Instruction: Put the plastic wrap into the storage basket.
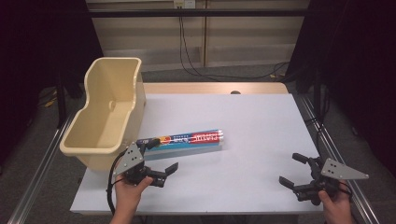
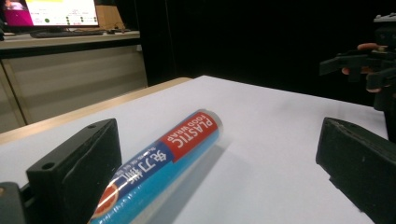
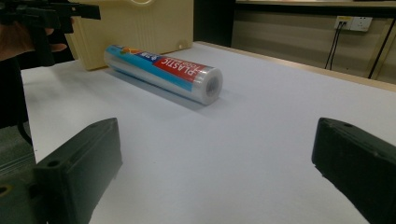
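Note:
A roll of plastic food wrap with a blue and red label lies on its side on the white table. My left gripper stands open at the roll's left end; in the left gripper view the roll lies just inside the left jaw, with a wide gap to the other jaw of this gripper. My right gripper is open over bare table near the front right, well apart from the roll. Its own view has the roll ahead of the open right gripper.
A beige plastic tub stands on the table's left edge, close behind the roll's left end. Metal rails run along both sides of the table. Cables hang on the wall beyond the far edge.

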### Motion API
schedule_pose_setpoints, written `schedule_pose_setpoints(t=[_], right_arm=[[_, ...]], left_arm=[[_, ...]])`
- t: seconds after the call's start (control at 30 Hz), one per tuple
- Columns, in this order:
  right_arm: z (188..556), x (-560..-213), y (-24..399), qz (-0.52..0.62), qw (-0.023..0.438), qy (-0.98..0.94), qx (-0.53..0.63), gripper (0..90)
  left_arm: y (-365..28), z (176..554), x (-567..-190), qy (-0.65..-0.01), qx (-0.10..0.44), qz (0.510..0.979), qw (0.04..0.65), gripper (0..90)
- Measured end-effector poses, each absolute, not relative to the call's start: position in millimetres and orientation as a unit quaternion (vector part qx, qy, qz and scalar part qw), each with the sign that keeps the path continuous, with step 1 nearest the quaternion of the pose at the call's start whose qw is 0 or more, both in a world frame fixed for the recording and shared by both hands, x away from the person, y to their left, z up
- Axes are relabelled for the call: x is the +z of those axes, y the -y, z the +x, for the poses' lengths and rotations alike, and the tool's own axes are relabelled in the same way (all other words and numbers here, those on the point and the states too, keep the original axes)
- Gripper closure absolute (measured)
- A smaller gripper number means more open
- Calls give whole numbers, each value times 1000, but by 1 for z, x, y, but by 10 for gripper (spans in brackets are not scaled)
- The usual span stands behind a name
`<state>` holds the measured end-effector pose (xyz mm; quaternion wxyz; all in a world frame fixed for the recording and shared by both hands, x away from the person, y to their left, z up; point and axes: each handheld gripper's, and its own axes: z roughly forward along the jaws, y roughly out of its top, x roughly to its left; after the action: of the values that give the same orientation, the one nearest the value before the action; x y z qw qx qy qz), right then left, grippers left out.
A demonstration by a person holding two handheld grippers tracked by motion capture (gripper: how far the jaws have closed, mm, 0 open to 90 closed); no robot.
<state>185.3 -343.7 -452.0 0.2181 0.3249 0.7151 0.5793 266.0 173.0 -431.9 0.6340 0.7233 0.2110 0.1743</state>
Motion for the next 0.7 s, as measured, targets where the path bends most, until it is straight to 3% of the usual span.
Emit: schedule_pose_setpoints(t=[0.33, 0.7], right_arm=[[185, -453, 344, 322, 214, -720, 576, 14], [186, -454, 342, 319, 208, -725, 573, 14]], left_arm=[[-154, 293, -433, -222, 163, 725, 631, 0], [-133, 322, -436, -244, 152, 760, 583, 0]])
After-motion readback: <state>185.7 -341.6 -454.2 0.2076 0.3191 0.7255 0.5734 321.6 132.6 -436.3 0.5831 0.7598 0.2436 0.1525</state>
